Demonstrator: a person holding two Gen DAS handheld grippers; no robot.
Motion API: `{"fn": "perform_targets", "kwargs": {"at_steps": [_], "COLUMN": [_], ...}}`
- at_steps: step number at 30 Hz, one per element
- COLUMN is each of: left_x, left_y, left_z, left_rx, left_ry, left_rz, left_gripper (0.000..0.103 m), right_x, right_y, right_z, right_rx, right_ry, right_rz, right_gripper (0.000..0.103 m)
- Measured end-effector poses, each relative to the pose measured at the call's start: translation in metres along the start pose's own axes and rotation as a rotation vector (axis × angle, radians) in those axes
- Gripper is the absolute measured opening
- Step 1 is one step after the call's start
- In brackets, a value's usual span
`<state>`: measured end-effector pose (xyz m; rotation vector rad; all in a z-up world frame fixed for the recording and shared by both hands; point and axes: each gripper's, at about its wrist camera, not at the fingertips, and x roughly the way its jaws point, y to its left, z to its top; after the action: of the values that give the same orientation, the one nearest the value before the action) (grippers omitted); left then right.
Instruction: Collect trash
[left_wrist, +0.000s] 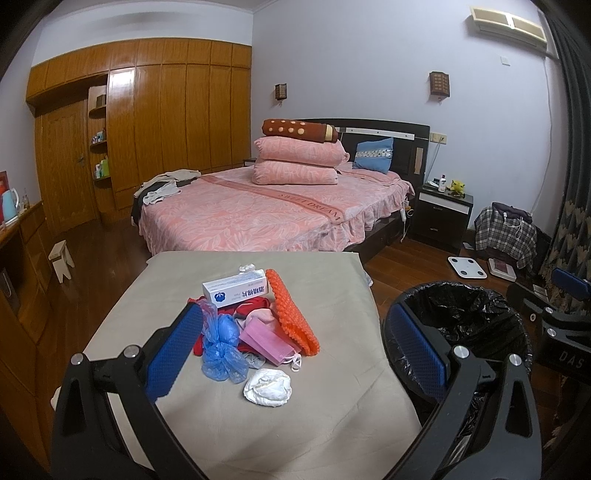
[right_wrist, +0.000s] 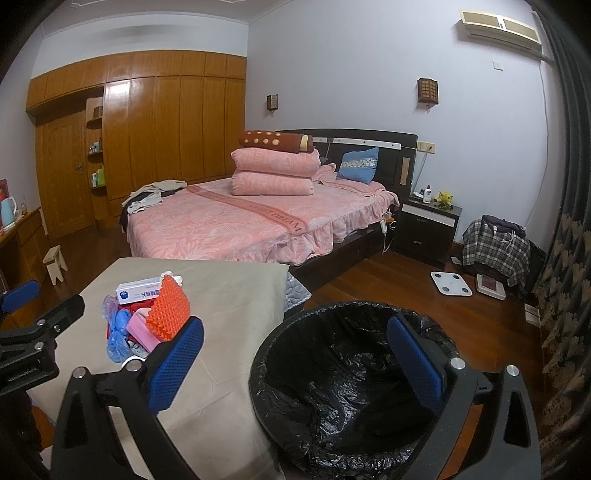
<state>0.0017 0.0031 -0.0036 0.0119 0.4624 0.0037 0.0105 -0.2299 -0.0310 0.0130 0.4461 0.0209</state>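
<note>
Bedroom, pre-pickup: left gripper (left_wrist: 291, 354) hovering w/ jaws apart over trash pile (left_wrist: 258, 321) at tabletop centre; right gripper (right_wrist: 295, 365), also apart, empty, hanging by lined bin (right_wrist: 354, 380) off tabletop's right edge. Next: likely closing on crumpled tissue (left_wrist: 267, 387).

Both views were evenly, somewhat dimly lit from overhead, with a cool cast. Glare streaked the glossy wardrobe (left_wrist: 147, 122) doors and the bin liner (right_wrist: 332, 387) glinted. Fisheye bending curved walls and ceiling lines, corners fell to black, and shadows under the trash lay soft
</note>
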Motion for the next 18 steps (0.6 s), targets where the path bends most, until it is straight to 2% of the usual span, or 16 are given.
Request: {"fn": "perform_targets", "kwargs": {"at_steps": [9, 11, 12, 18], "left_x": [0.001, 0.006, 0.006, 0.010], "left_y": [0.002, 0.008, 0.009, 0.015], "left_z": [-0.001, -0.006, -0.007, -0.012], "left_rx": [-0.004, -0.008, -0.011, -0.015], "left_ry": [0.004, 0.003, 0.003, 0.004], "left_rz": [0.000, 0.001, 0.002, 0.020], "left_gripper": [0.098, 0.098, 0.098, 0.098], "right_x": [0.001, 0.005, 0.014, 0.022], "right_y": [-0.001, 0.007, 0.024, 0.033], "right_z": [0.001, -0.002, -0.007, -0.007], "right_rx": [0.005, 0.003, 0.001, 0.000], "right_ry": [0.003, 0.003, 0.003, -0.002], "right_rz": [0.004, 0.007, 0.011, 0.038], "right_gripper": [0.097, 0.097, 0.097, 0.097]}}
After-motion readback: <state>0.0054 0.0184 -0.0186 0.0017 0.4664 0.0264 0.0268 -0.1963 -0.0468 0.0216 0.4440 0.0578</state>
